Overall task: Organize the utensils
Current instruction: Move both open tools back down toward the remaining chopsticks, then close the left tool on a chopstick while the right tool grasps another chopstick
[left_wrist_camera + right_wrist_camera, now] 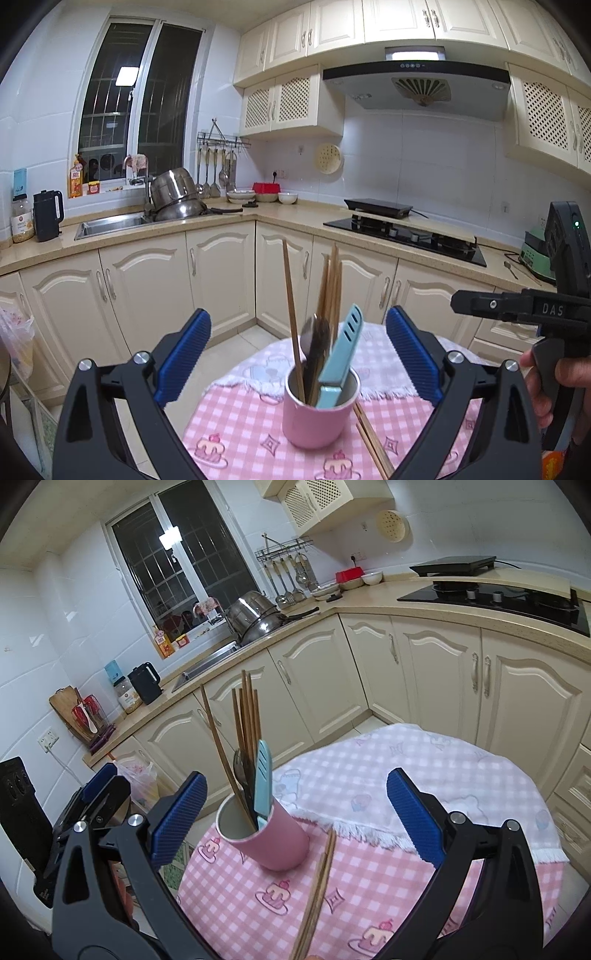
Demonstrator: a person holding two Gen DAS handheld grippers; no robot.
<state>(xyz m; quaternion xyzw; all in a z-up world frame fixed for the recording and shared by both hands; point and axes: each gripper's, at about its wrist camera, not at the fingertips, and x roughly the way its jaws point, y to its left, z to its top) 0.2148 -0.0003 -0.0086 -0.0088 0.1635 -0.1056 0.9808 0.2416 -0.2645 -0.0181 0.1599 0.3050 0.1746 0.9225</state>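
So we hold left gripper + right gripper wide apart, both empty; pink cup w/ chopsticks, knife upright on tablecloth; loose chopsticks beside cup

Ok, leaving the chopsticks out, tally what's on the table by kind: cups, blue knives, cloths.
Pink cup: 1
Blue sheathed knife, standing in the cup: 1
Cloths: 2, a pink checked cloth and a pale fringed cloth lying over it
Total: 4
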